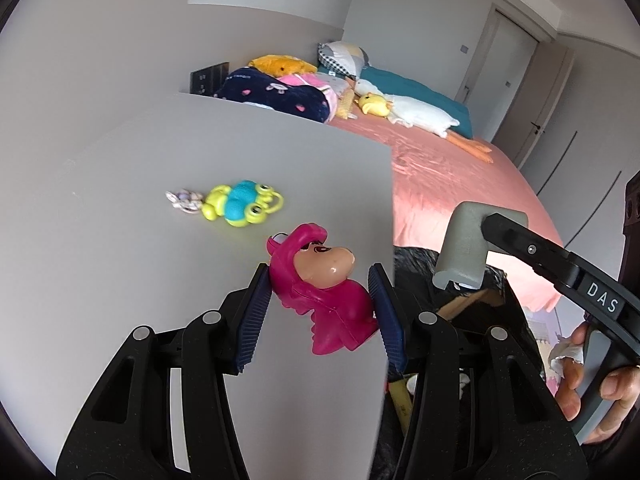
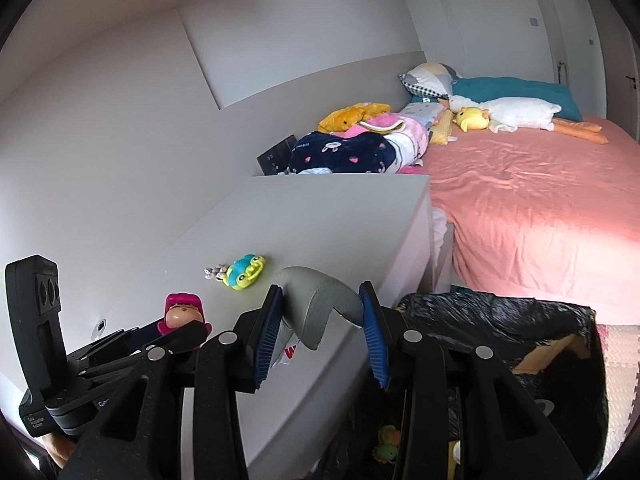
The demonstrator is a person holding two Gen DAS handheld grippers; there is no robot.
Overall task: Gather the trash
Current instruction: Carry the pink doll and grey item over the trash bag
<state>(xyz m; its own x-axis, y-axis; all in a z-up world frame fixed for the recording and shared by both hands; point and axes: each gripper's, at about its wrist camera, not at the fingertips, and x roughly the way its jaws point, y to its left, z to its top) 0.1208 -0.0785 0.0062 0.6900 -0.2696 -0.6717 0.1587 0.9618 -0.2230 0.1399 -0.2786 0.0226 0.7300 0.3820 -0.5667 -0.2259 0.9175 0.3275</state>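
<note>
In the lower middle of the left wrist view, the left claw (image 1: 320,312) is clenched on a pink toy figure (image 1: 324,292) with a tan face, its blue ribbed pads pressing both flanks, over the right edge of the grey bench (image 1: 200,152). The right claw (image 2: 320,320) grips a grey foam corner guard (image 2: 316,300) in the lower middle of its own view; the same piece shows at right of the left view, hanging just above the black-lined trash bin (image 2: 500,320), which stands beside the bench in the lower right of the frame and already has a cardboard scrap and small bright bits inside. A green-and-blue frog toy (image 1: 240,204) with a small pale trinket (image 1: 184,200) touching its left side lies at mid-left on the bench, apart from both claws. Judging from this, the risks are mostly about release: the figure is held by its lower body with the heavy-looking head leaning forward, so it could pivot and slip from the pads onto the bench edge or the floor rather than the bin. The soft guard may spring or cling to one pad and drop outside the liner. The two claws sit close together near the bin mouth, so a hurried swing could knock them together.
</note>
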